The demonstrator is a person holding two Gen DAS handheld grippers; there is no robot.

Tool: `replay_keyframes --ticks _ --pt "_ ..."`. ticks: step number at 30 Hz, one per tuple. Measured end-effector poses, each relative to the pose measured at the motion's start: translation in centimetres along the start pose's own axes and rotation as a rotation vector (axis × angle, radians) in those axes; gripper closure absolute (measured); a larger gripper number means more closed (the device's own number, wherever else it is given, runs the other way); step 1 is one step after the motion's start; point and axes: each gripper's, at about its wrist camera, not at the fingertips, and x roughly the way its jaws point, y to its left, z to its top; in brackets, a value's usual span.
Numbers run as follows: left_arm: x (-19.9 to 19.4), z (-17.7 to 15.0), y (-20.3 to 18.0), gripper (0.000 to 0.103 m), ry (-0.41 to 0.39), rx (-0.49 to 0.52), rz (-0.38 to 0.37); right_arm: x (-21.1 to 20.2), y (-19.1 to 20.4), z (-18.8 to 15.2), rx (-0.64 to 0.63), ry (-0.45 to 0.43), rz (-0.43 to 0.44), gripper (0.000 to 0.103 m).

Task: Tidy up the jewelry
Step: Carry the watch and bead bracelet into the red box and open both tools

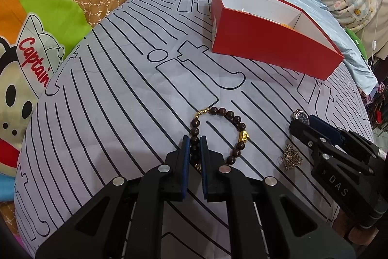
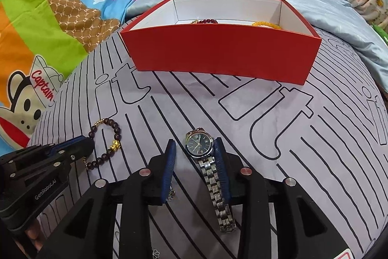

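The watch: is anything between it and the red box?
Nothing visible. Only bare striped sheet lies between the watch and the red box. The right gripper straddles the watch, jaws apart.

Three bead bracelets (image 2: 106, 141), one watch (image 2: 199, 143), one red box (image 2: 218, 50).

Home bedroom; bed (image 2: 278, 113), cartoon bedding (image 2: 48, 23)

Bare sheet (image 2: 194, 98) btw watch (image 2: 199, 143) & red box (image 2: 218, 50).
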Motion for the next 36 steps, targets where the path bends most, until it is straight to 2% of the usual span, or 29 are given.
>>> replay_keyframes --ticks 2,5,14,19,26,36 --pt "0.0 0.0 0.0 0.095 0.0 0.0 0.0 0.0 0.2 0.0 -0.009 -0.003 -0.009 0.071" --pt "0.0 0.0 0.0 0.095 0.001 -0.002 -0.001 0.1 0.2 -0.1 -0.023 -0.007 -0.039 0.08" --pt "-0.2 0.1 0.2 0.095 0.014 -0.018 -0.034 -1.0 -1.3 -0.1 0.051 -0.019 -0.016 0.08" --pt "-1.4 0.6 -0.5 0.095 -0.012 -0.003 -0.064 -2.6 -2.5 0.2 0.084 -0.048 -0.016 0.08" --pt "-4.2 3.0 -1.9 0.095 -0.076 0.027 -0.114 -5.2 -3.8 1.9 0.103 -0.109 -0.016 0.08" --pt "-8.6 10.2 -5.0 0.095 -0.248 0.093 -0.161 -7.6 -5.5 7.2 0.106 -0.21 -0.015 0.08"
